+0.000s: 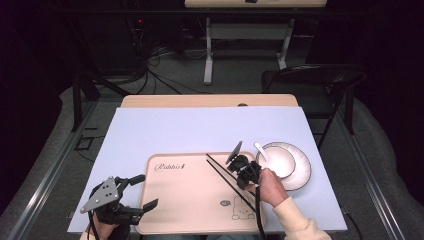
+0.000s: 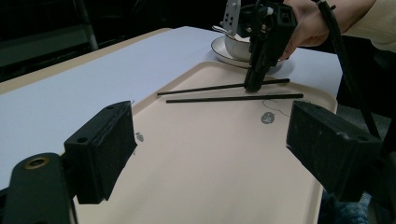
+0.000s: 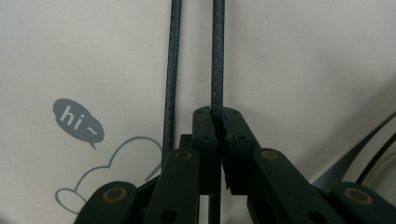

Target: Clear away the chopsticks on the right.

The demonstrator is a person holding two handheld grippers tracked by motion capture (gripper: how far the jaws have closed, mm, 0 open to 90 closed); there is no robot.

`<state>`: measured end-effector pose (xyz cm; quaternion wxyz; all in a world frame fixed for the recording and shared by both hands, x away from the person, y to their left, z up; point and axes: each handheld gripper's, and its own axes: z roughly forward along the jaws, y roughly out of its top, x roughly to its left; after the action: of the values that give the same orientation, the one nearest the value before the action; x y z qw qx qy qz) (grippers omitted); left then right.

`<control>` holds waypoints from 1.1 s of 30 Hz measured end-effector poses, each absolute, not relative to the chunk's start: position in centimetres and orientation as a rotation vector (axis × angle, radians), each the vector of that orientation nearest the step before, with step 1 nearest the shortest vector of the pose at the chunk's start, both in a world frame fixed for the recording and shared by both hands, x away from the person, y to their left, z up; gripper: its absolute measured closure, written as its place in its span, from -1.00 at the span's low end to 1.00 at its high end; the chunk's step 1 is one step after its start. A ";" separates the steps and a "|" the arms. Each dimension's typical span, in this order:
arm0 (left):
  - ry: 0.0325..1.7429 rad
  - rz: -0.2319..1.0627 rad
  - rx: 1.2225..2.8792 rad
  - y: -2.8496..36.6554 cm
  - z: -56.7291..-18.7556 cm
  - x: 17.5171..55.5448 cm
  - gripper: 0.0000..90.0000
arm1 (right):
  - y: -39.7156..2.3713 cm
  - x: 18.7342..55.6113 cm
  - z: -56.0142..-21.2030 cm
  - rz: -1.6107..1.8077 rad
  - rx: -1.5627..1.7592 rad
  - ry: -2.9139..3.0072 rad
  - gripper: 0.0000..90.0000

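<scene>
Two thin black chopsticks [image 1: 220, 172] lie side by side on a beige tray [image 1: 185, 205] printed with a rabbit drawing. My right gripper [image 1: 239, 172] points down at the tray's right part. In the right gripper view its jaws [image 3: 217, 119] are shut on one chopstick [image 3: 218, 56], while the other chopstick [image 3: 173, 70] lies free just to the left. In the left gripper view the right gripper [image 2: 254, 84] pinches the farther chopstick [image 2: 201, 88], with the nearer chopstick [image 2: 224, 98] loose. My left gripper [image 1: 142, 192] stands open at the tray's near left corner, its jaws [image 2: 210, 144] wide apart with nothing between them.
A white bowl [image 1: 277, 157] with a white spoon [image 1: 261, 150] in it sits on a dark-rimmed plate [image 1: 302, 175] just right of the tray. A pale blue mat [image 1: 200, 130] covers the table. A dark folding chair [image 1: 315, 77] stands beyond the far right corner.
</scene>
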<state>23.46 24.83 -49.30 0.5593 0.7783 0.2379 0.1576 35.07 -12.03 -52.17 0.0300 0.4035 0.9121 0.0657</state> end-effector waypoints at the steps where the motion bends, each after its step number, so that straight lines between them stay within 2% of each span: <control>1: 0.557 0.369 1.837 24.8 -49.3 23.5 -0.66 | -12.0 35.1 -52.3 0.198 1.235 2.816 0.88; 6: 0.559 0.372 1.836 24.8 -49.3 23.5 -0.66 | -11.9 35.1 -52.4 0.190 1.228 2.824 0.81; 7: 0.556 0.369 1.837 24.8 -49.3 23.5 -0.66 | -11.8 35.1 -52.4 0.195 1.224 2.822 0.71; 8: 0.560 0.373 1.836 24.8 -49.3 23.4 -0.66 | -11.8 35.1 -52.4 0.195 1.224 2.822 0.71; 9: 0.561 0.372 1.834 24.8 -49.3 23.4 -0.66 | -11.8 35.0 -52.2 0.195 1.198 2.830 0.56; 10: 0.561 0.372 1.834 24.8 -49.3 23.4 -0.66 | -11.8 35.0 -52.2 0.195 1.198 2.830 0.56; 11: 0.557 0.365 1.832 24.9 -49.3 23.5 -0.66 | -11.9 34.9 -51.8 0.212 1.169 2.826 0.36; 12: 0.557 0.365 1.832 24.9 -49.3 23.5 -0.66 | -11.9 34.9 -51.8 0.212 1.169 2.826 0.36; 13: 0.561 0.368 1.832 24.9 -49.3 23.5 -0.66 | -12.0 34.7 -51.2 0.248 1.152 2.824 0.12; 14: 0.557 0.363 1.834 24.9 -49.3 23.5 -0.66 | -12.0 34.7 -51.2 0.248 1.152 2.824 0.12; 15: 0.540 0.339 1.854 25.0 -49.2 23.5 -0.66 | -12.2 34.5 -50.4 0.288 1.123 2.807 -0.15; 16: 0.540 0.339 1.854 25.0 -49.2 23.5 -0.66 | -12.2 34.5 -50.4 0.288 1.123 2.807 -0.15; 17: 0.556 0.369 1.839 24.8 -49.3 23.5 -0.66 | -12.6 34.3 -49.5 0.361 1.074 2.780 -0.33; 18: 0.553 0.368 1.843 24.8 -49.3 23.5 -0.66 | -12.6 34.3 -49.5 0.361 1.074 2.780 -0.33; 19: 0.553 0.367 1.845 24.8 -49.3 23.5 -0.66 | -13.0 34.2 -48.8 0.423 1.039 2.760 -0.53; 21: 0.555 0.366 1.844 24.8 -49.3 23.5 -0.66 | -13.7 34.0 -48.2 0.477 1.014 2.739 -0.67; 24: 0.559 0.369 1.842 24.8 -49.3 23.5 -0.66 | -14.3 33.8 -47.6 0.530 0.988 2.717 -0.69; 27: 0.562 0.373 1.842 24.7 -49.3 23.5 -0.66 | -15.6 33.3 -46.5 0.623 0.923 2.674 -0.85; 33: 0.558 0.371 1.842 24.7 -49.3 23.5 -0.66 | -17.1 32.5 -45.1 0.712 0.863 2.618 -0.96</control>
<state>23.49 24.74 -49.30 0.5571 0.7804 0.2365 0.1573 32.49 -17.06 -45.10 0.1469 0.2998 0.9096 0.2473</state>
